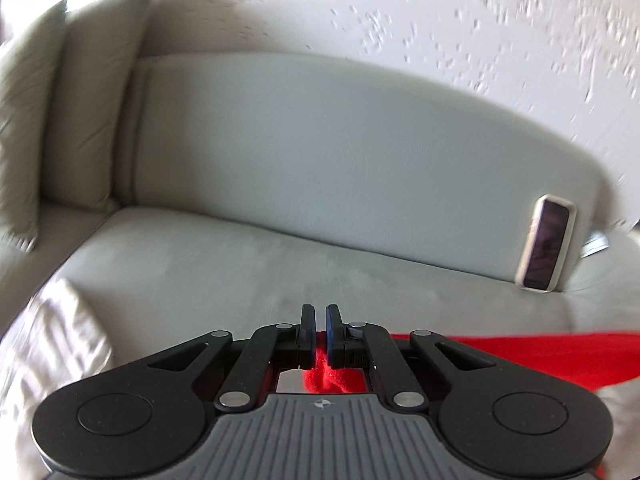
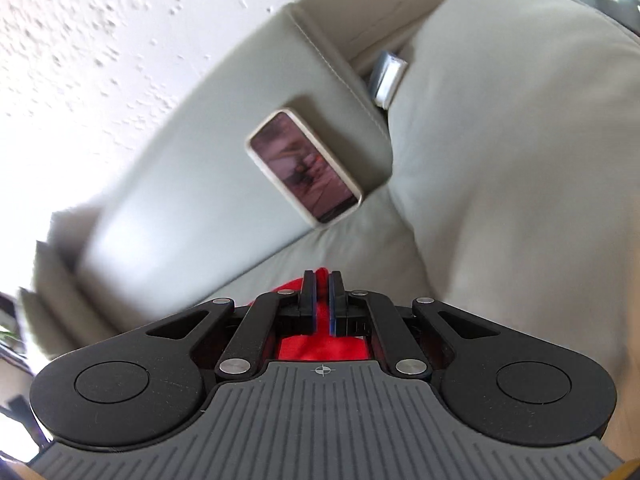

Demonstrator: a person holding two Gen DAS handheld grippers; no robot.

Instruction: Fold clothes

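A bright red garment (image 1: 472, 354) hangs from both grippers above a grey sofa seat (image 1: 200, 264). In the left wrist view my left gripper (image 1: 320, 312) is shut on a bunched edge of the red cloth, which shows between and under the pads and stretches away to the right. In the right wrist view my right gripper (image 2: 322, 280) is shut on the red garment (image 2: 320, 350); a small red tip pokes up past the fingertips and more cloth lies under the jaws. Most of the garment is hidden below the gripper bodies.
A phone (image 1: 546, 242) in a pale case leans on the sofa backrest (image 1: 320, 140); the phone (image 2: 306, 170) also shows in the right wrist view. Cushions (image 1: 80, 100) stand at the left, a big cushion (image 2: 520, 180) at the right. A crumpled white cloth (image 1: 52, 344) lies lower left.
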